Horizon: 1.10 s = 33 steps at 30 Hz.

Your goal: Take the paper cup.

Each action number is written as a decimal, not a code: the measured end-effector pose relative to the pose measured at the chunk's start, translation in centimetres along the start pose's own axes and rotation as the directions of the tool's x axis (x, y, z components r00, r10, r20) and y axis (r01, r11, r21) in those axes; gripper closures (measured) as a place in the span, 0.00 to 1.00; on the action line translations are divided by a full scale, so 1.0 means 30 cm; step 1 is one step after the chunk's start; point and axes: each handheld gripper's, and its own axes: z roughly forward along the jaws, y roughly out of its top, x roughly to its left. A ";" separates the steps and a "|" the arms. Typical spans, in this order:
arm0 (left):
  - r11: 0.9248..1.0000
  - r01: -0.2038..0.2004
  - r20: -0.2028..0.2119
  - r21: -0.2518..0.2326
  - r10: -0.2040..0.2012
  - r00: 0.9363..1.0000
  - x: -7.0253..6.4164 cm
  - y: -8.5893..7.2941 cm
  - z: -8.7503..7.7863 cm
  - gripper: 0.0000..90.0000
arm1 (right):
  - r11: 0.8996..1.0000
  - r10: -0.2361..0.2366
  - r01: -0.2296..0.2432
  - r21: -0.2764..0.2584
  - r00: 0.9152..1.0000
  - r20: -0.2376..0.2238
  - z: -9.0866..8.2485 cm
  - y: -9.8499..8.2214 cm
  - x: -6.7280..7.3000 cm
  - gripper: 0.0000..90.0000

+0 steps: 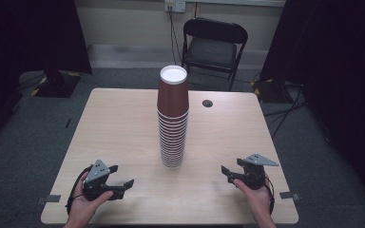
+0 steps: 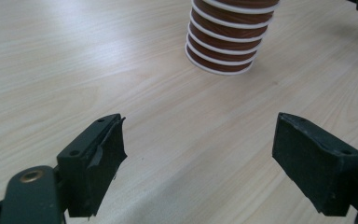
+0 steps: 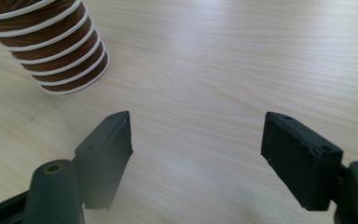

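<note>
While both tongs (image 1: 121, 176) (image 1: 231, 172) gape empty, the cup stack (image 1: 173, 118) stands between them, farther up the table (image 1: 119, 123).

Tall stack of brown paper cups (image 1: 173, 118), nested upside down, white rims banding the lower part, white base of the top cup facing up. Stands upright on the table (image 1: 114, 128) near its middle, roughly centred left to right, untouched.

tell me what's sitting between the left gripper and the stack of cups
Nothing: between the left gripper and the stack of cups there is bare table, as the high view and left gripper view show.
</note>
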 end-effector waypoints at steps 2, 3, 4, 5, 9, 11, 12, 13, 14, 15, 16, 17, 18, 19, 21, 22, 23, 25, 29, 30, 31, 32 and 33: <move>1.000 0.008 -0.018 -0.001 -0.008 1.000 0.002 0.002 0.001 0.18 | 1.000 -0.005 0.005 -0.002 1.000 -0.007 0.000 0.004 0.004 0.28; 1.000 0.010 -0.022 -0.002 -0.010 1.000 0.004 0.003 0.002 0.18 | 1.000 -0.003 0.003 -0.006 1.000 -0.025 -0.001 0.005 0.004 0.30; 1.000 0.010 -0.022 -0.002 -0.010 1.000 0.004 0.003 0.002 0.18 | 1.000 -0.002 0.002 -0.008 0.999 -0.041 -0.005 0.008 0.007 0.31; 1.000 0.016 -0.024 -0.002 -0.016 1.000 0.004 0.004 0.004 0.18 | 1.000 -0.002 0.002 -0.008 0.999 -0.041 -0.005 0.008 0.007 0.31; 1.000 0.010 -0.023 0.002 -0.010 1.000 0.001 0.006 0.009 0.18 | 1.000 -0.012 0.010 -0.024 0.998 -0.069 -0.015 0.017 0.015 0.29; 1.000 0.001 -0.024 0.000 -0.001 1.000 -0.002 0.008 0.008 0.18 | 0.999 -0.020 0.018 -0.033 0.996 -0.083 -0.023 0.021 0.021 0.28; 1.000 0.004 -0.021 -0.003 -0.004 1.000 -0.004 0.010 0.008 0.18 | 0.999 -0.026 0.023 -0.034 0.995 -0.091 -0.027 0.023 0.024 0.29; 1.000 -0.006 -0.022 -0.004 0.006 1.000 -0.005 0.011 0.007 0.18 | 0.999 -0.039 0.036 -0.036 0.994 -0.102 -0.033 0.026 0.030 0.30; 1.000 -0.016 -0.020 0.001 0.016 1.000 -0.009 0.010 0.008 0.18 | 0.998 -0.042 0.037 -0.048 0.991 -0.124 -0.050 0.036 0.045 0.30; 1.000 -0.016 -0.020 0.001 0.016 1.000 -0.009 0.010 0.008 0.18 | 0.998 -0.042 0.037 -0.048 0.991 -0.124 -0.050 0.036 0.045 0.30; 1.000 -0.018 -0.021 0.002 0.018 1.000 -0.010 0.009 0.007 0.18 | 0.997 -0.046 0.038 -0.064 0.990 -0.133 -0.062 0.046 0.060 0.30; 1.000 -0.018 -0.018 -0.001 0.018 1.000 -0.010 0.010 0.006 0.18 | 0.997 -0.048 0.039 -0.068 0.990 -0.136 -0.065 0.049 0.065 0.30; 1.000 -0.020 -0.019 -0.003 0.020 1.000 -0.012 0.009 0.005 0.18 | 0.997 -0.048 0.039 -0.068 0.990 -0.136 -0.065 0.049 0.065 0.30; 1.000 -0.028 -0.020 -0.004 0.028 0.999 -0.013 0.010 0.003 0.18 | 0.997 -0.050 0.040 -0.074 0.988 -0.144 -0.069 0.053 0.071 0.30; 1.000 -0.018 -0.016 -0.014 0.018 1.000 -0.016 0.012 0.001 0.18 | 0.996 -0.061 0.049 -0.077 0.985 -0.161 -0.079 0.063 0.086 0.30; 0.999 -0.034 -0.022 -0.020 0.033 0.999 -0.021 0.015 0.000 0.18 | 0.993 -0.087 0.074 -0.089 0.984 -0.153 -0.089 0.075 0.100 0.31; 0.999 -0.034 -0.022 -0.020 0.033 0.999 -0.021 0.015 0.000 0.18 | 0.994 -0.082 0.070 -0.084 0.984 -0.157 -0.093 0.081 0.103 0.31; 0.999 -0.034 -0.019 -0.020 0.033 0.999 -0.022 0.018 0.000 0.18 | 0.994 -0.080 0.065 -0.090 0.982 -0.173 -0.097 0.087 0.105 0.31; 0.999 -0.035 -0.021 -0.019 0.035 0.999 -0.020 0.017 -0.001 0.18 | 0.994 -0.082 0.067 -0.089 0.981 -0.175 -0.112 0.116 0.116 0.34; 0.999 -0.041 -0.022 -0.014 0.040 0.999 -0.021 0.017 -0.002 0.18 | 0.991 -0.101 0.088 -0.099 0.985 -0.137 -0.116 0.127 0.120 0.33; 0.999 -0.041 -0.022 -0.014 0.040 0.999 -0.021 0.017 -0.002 0.18 | 0.991 -0.101 0.088 -0.099 0.985 -0.137 -0.116 0.127 0.120 0.33; 0.999 -0.044 -0.019 -0.012 0.044 0.999 -0.022 0.016 -0.003 0.18 | 0.992 -0.097 0.080 -0.102 0.982 -0.165 -0.115 0.141 0.118 0.32; 0.999 -0.044 -0.019 -0.012 0.044 0.999 -0.022 0.016 -0.003 0.18 | 0.992 -0.097 0.080 -0.102 0.982 -0.165 -0.115 0.141 0.118 0.32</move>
